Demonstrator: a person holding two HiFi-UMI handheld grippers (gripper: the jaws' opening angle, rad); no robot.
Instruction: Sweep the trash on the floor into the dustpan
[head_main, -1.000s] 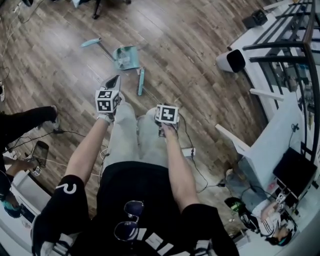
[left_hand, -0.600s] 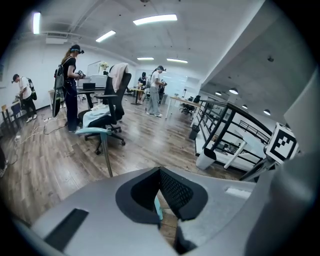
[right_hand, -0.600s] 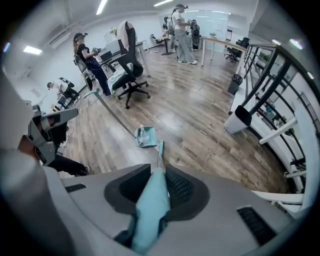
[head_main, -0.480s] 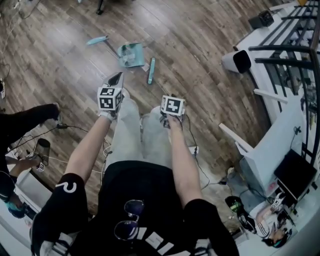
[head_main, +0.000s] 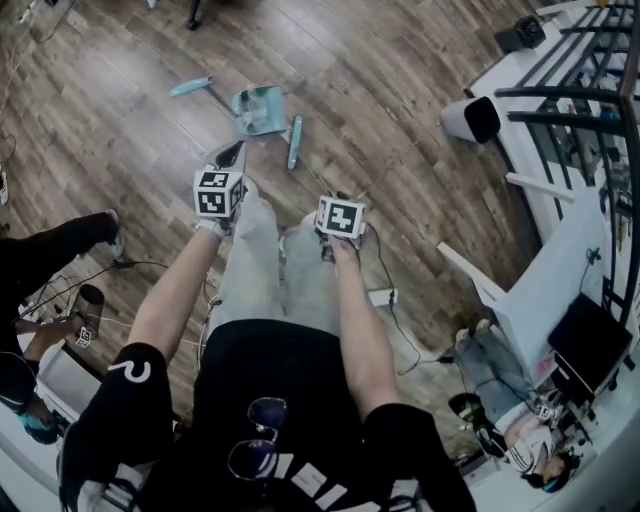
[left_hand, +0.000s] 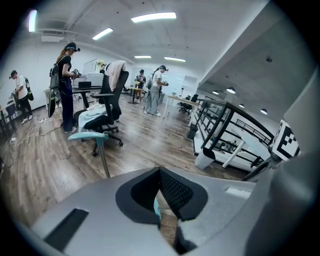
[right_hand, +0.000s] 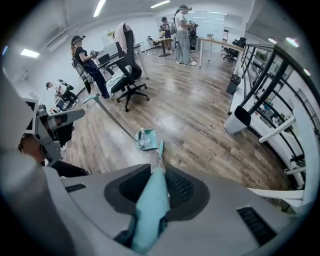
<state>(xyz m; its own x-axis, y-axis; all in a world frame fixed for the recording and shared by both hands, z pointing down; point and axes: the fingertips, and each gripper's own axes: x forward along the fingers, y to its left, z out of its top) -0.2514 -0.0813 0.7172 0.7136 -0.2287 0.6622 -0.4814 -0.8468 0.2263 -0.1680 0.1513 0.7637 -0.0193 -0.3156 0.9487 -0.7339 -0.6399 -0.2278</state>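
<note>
While the broom (right_hand: 150, 210) is clamped by the right gripper (right_hand: 161, 169), its head is set beside the dustpan (right_hand: 146, 139); the left gripper (left_hand: 160, 172) is closed.

An open office: desks (right_hand: 215, 42), swivel chair (right_hand: 127, 60), ceiling strip lights (left_hand: 153, 17).

- Dustpan (head_main: 258, 110): teal, flat on the wooden floor, with a long thin handle rising from it to a teal grip.
- Trash (right_hand: 142, 136): a small clear piece lying inside the pan.
- Broom (head_main: 294, 142): the teal head is on the floor just right of the dustpan, and its teal grip is clamped in the right tool (right_hand: 159, 175).
</note>
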